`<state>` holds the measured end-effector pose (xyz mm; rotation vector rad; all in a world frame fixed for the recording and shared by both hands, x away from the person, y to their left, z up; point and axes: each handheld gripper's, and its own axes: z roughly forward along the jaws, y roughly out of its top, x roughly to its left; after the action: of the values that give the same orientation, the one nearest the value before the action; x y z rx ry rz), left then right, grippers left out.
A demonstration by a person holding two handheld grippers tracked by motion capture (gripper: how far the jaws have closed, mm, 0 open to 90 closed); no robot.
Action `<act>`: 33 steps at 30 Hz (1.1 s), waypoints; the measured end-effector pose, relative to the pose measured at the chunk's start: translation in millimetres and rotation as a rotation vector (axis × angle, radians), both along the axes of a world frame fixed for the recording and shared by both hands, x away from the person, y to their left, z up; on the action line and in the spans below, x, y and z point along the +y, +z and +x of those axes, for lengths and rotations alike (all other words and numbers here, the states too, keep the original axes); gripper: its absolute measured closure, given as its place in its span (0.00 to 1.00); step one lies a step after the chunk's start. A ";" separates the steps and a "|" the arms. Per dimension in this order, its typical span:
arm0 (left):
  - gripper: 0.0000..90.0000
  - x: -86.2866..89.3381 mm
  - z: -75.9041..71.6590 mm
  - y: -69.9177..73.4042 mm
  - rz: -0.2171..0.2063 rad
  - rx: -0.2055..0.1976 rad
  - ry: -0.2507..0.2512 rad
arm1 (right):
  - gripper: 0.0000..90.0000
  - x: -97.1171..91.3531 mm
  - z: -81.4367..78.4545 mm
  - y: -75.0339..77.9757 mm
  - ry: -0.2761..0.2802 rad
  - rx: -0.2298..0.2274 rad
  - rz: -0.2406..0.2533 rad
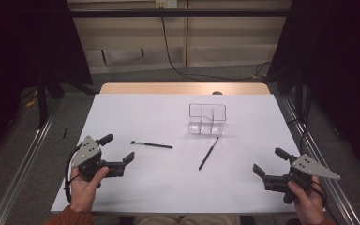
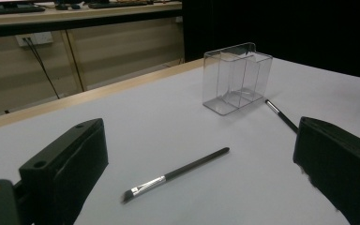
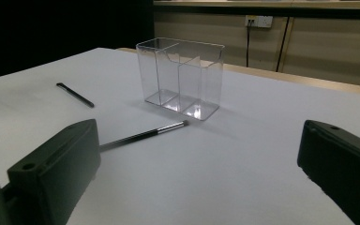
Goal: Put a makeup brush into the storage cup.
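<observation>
The high view looks forward and down from above the near edge of the table [image 1: 178, 187], taking in the whole white top and the far wall. The left gripper view sits low near the near-left corner, looking between its own jaws across the table toward the far-right. The right gripper view sits low near the near-right corner, facing the far-left. All three views share the clear acrylic organizer [image 1: 207, 119] [image 2: 236, 77] [image 3: 183, 77] and the two makeup brushes lying just before it.

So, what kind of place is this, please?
Probably a lab or recording workspace: a white-covered table framed by dark curtains, with metal rails on the floor and a wall socket with cables.
</observation>
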<state>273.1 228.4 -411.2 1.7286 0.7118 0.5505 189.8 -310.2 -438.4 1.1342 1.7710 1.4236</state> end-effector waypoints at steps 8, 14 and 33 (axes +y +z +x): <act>0.04 -10.2 8.5 6.9 -0.010 -0.005 -0.023 | 0.00 -0.6 0.6 -0.8 -0.001 0.008 -0.004; 0.05 -21.3 19.1 7.3 0.011 0.007 -0.057 | 0.00 -0.4 0.7 -0.8 0.000 0.006 -0.005; 0.03 -40.2 48.0 26.8 0.030 0.005 -0.063 | 0.00 0.5 1.1 -1.3 0.003 0.014 -0.006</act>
<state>321.2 188.2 -384.4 1.7745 0.6536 0.5157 190.8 -309.7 -439.7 1.1416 1.7862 1.4148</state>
